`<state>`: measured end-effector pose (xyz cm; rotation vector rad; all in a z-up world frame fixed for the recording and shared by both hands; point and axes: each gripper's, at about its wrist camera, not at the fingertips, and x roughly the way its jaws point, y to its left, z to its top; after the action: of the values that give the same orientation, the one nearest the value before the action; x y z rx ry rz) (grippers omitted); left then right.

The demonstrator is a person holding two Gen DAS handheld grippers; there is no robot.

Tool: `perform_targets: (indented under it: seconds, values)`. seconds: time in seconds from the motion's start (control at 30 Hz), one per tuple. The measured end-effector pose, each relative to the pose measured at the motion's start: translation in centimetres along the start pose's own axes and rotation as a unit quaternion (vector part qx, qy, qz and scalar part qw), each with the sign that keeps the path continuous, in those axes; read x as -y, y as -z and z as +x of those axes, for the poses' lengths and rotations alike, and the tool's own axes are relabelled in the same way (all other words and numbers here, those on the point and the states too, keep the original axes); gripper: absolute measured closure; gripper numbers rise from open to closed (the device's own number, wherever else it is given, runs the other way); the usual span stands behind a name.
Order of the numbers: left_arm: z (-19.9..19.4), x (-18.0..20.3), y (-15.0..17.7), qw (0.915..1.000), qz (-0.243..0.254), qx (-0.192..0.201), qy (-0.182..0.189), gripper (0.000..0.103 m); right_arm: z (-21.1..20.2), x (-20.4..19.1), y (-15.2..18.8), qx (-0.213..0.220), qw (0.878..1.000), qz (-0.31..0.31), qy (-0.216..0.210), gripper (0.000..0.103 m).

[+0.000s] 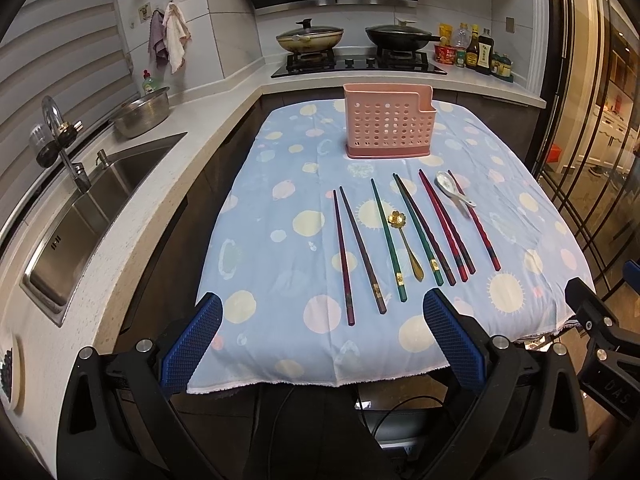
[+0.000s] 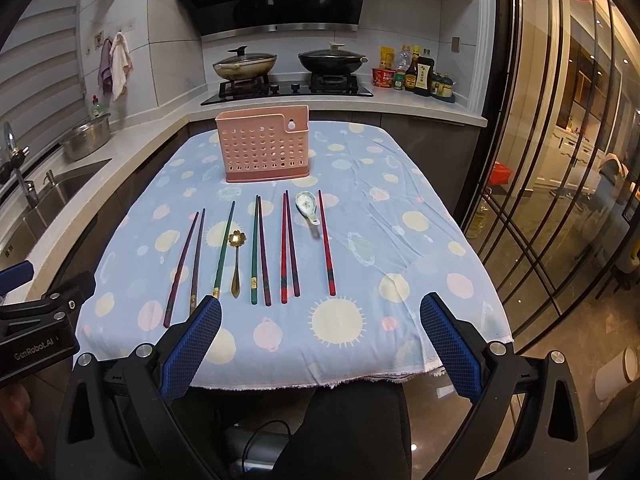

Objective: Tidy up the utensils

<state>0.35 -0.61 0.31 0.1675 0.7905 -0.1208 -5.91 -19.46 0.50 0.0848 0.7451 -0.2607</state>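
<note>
A stainless steel sink [image 1: 100,208] with a curved tap is seen set into the pale stone counter at the far left, and a steel bowl [image 1: 141,114] stands on the counter behind it. The desk, covered by a light blue cloth with pastel dots [image 1: 280,248], carries the utensils in a row across its middle. From the left are laid a pair of dark purple and brown chopsticks [image 1: 354,252], a single green chopstick [image 1: 389,240], a gold metal spoon with a flower-shaped bowl [image 1: 406,240], a green and a dark brown chopstick side by side [image 1: 420,232], a pair of red and black chopsticks [image 1: 446,226], a white ceramic soup spoon [image 1: 454,190], and one more red chopstick [image 1: 476,222] just beside it. A pink perforated plastic utensil holder [image 1: 389,126] is stood upright behind the row, toward the stove [image 1: 358,63] with its two lidded pans. The left gripper [image 1: 322,344] is held over the near edge of the desk, its blue-padded fingers spread wide with nothing between them. The right gripper [image 2: 320,346] is held likewise at the near edge, its fingers wide apart and holding nothing, with the left pad overlapping the near end of the green chopstick in the right wrist view.
</note>
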Motion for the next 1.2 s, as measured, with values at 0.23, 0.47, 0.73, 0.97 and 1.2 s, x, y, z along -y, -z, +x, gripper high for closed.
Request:
perform_targets:
  seconds: [0.23,0.47,0.73,0.97,1.2]
  values:
    - [0.4,0.2,-0.2,1.0000,0.002,-0.002,-0.001,0.007,0.6,0.2,-0.3,-0.004,1.000,0.004,-0.001,0.007]
    - [1.1,0.3,-0.2,1.0000,0.005,-0.008,-0.002,0.007,1.2,0.2,-0.3,-0.009,1.000,0.009,-0.004,0.007]
    - [1.6,0.4,-0.2,0.9999,0.007,-0.012,0.000,0.007,1.6,0.1,-0.5,-0.013,1.000,0.010,-0.004,0.007]
    - [2.0,0.3,-0.2,0.9998,0.007,-0.017,-0.001,0.007,2.0,0.1,-0.5,-0.017,1.000,0.009,-0.004,0.007]
    - [2.2,0.3,-0.2,0.9998,0.006,-0.018,0.000,0.007,2.2,-0.1,-0.3,-0.020,1.000,0.008,-0.004,0.007]
